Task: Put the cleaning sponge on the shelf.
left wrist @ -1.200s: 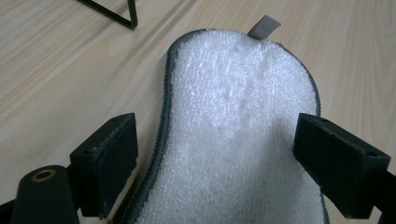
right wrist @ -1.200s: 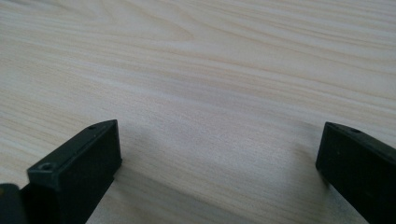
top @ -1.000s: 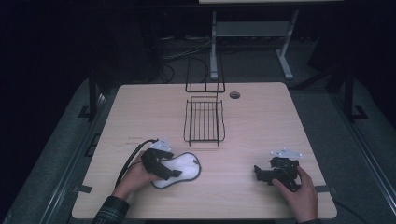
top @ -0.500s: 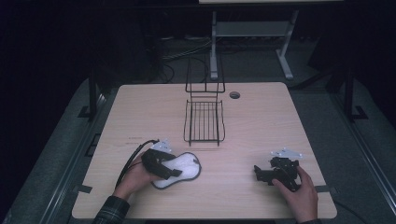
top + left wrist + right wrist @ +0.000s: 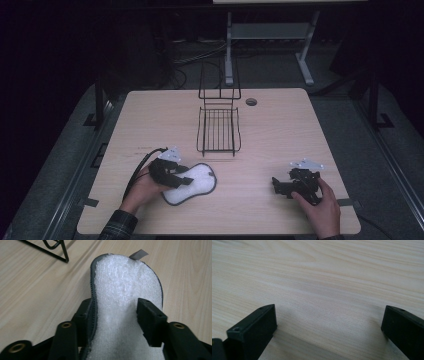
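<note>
White fleece insole, pale wood table

The insole [image 5: 122,297] is fluffy white with dark grey edging; the wire rack [image 5: 218,131] is black; the table [image 5: 300,130] shows light wood grain

Pale wooden table [image 5: 280,130], grey floor [image 5: 385,165], dark room

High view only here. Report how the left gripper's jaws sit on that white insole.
Observer: The left gripper has the insole between its jaws, which have just been closing. Both pads touch it, and its grey-edged side curls up.
Operator: Describe its top face.
Observer: Fluffy white fleece, with a small grey tab at the far end.
Operator: Now check the right gripper.
Observer: The right gripper is open, with bare table between its jaws.
</note>
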A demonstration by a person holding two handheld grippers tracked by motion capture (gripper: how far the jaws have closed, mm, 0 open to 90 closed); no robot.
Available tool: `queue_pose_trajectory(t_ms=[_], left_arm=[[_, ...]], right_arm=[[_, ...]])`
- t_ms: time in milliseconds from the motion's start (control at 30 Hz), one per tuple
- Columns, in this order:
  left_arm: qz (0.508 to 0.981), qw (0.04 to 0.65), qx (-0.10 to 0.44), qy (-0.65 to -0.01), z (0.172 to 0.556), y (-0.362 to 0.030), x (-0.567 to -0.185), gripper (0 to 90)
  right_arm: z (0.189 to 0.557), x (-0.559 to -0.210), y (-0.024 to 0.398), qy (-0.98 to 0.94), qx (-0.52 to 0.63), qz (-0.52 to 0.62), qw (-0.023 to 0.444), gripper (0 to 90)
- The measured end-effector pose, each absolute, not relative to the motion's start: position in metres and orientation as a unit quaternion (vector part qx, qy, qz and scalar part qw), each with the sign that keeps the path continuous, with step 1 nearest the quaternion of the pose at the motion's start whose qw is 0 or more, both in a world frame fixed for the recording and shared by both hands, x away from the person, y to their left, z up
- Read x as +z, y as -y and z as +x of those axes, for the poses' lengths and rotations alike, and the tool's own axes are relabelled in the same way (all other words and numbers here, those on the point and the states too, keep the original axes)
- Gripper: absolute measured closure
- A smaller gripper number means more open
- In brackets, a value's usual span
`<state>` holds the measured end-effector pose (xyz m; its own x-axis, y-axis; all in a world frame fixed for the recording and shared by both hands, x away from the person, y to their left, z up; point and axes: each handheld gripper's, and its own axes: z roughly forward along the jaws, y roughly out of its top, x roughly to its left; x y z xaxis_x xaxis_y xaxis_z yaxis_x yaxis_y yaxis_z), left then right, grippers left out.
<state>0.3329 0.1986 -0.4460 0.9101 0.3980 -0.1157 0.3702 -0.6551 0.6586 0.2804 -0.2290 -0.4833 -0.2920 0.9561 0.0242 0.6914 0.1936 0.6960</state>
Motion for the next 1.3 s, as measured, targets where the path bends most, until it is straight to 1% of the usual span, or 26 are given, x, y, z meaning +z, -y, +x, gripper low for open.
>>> queue_pose_trajectory(t_ms=[100,133,467,733,933,1133,1300], left_arm=[[0.907,0.364,0.021,-0.210,0.333,-0.201,-0.442,55.6],[0.906,0.367,0.020,-0.211,0.333,-0.202,-0.441,58.4],[0.897,0.388,0.020,-0.209,0.330,-0.207,-0.428,70.8],[0.890,0.405,0.007,-0.211,0.329,-0.212,-0.421,76.6],[0.880,0.425,-0.013,-0.213,0.329,-0.216,-0.415,81.3],[0.871,0.441,-0.034,-0.213,0.327,-0.217,-0.411,84.1],[0.868,0.448,-0.035,-0.210,0.326,-0.216,-0.409,84.9]], right_arm=[[0.280,-0.483,0.229,-0.742,0.309,0.555,0.215,0.0],[0.280,-0.483,0.229,-0.742,0.309,0.555,0.214,0.0],[0.280,-0.483,0.229,-0.742,0.309,0.555,0.214,0.0],[0.280,-0.483,0.229,-0.742,0.309,0.555,0.214,0.0],[0.280,-0.483,0.229,-0.742,0.309,0.555,0.214,0.0],[0.280,-0.483,0.229,-0.742,0.309,0.555,0.214,0.0],[0.280,-0.483,0.229,-0.742,0.309,0.555,0.214,0.0]])
